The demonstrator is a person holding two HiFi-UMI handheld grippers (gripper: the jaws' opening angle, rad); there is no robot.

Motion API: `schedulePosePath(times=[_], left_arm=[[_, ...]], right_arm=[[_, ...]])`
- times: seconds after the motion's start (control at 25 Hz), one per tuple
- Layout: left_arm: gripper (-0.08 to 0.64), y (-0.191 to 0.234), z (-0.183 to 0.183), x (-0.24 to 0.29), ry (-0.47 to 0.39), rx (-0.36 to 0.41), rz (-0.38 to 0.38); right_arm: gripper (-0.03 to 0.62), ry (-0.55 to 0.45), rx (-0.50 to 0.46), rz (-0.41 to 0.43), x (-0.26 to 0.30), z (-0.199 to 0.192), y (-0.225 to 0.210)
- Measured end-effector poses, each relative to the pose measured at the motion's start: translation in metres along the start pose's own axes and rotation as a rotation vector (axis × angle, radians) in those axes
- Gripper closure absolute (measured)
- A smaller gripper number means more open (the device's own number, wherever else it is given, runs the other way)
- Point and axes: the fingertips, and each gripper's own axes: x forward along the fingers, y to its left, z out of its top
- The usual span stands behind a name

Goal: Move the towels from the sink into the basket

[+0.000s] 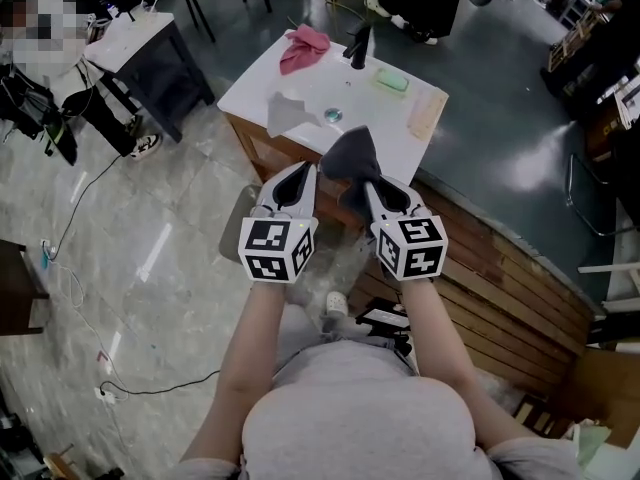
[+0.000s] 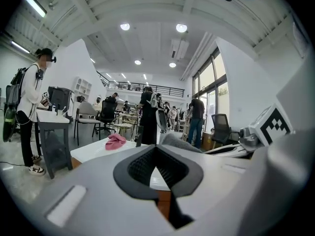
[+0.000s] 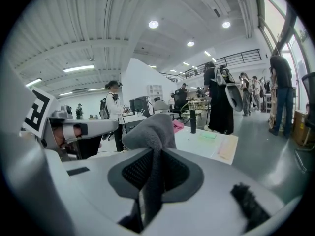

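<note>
A dark grey towel [image 1: 350, 153] hangs up out of my right gripper [image 1: 366, 184], which is shut on it just in front of the white sink counter [image 1: 400, 128]. In the right gripper view the towel [image 3: 150, 127] runs down between the jaws of the right gripper [image 3: 154, 156]. My left gripper [image 1: 302, 170] is level with it on the left, shut with nothing in it; the left gripper [image 2: 156, 149] shows bare pads. A pink towel [image 1: 303, 48] lies at the counter's far left corner. A light grey towel [image 1: 290, 113] lies beside the sink drain [image 1: 333, 115].
A black faucet [image 1: 358, 43], a green sponge [image 1: 391, 80] and a beige cloth [image 1: 427, 116] are on the counter. A black side table [image 1: 150, 63] stands to the left, a wooden slatted platform [image 1: 500, 258] to the right. Cables [image 1: 110, 388] trail over the floor.
</note>
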Motion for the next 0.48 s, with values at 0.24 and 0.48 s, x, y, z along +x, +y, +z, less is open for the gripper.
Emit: schedulePosePath(times=[0.24, 0.48], left_arm=[[0.555, 0.025, 0.003, -0.008, -0.005, 0.001, 0.006], [0.555, 0.054, -0.001, -0.020, 0.008, 0.012, 0.015]], right_arm=[[0.534, -0.021, 0.000, 0.003, 0.017, 0.009, 0.019], [0.534, -0.022, -0.004, 0.026, 0.041, 0.012, 0.045]])
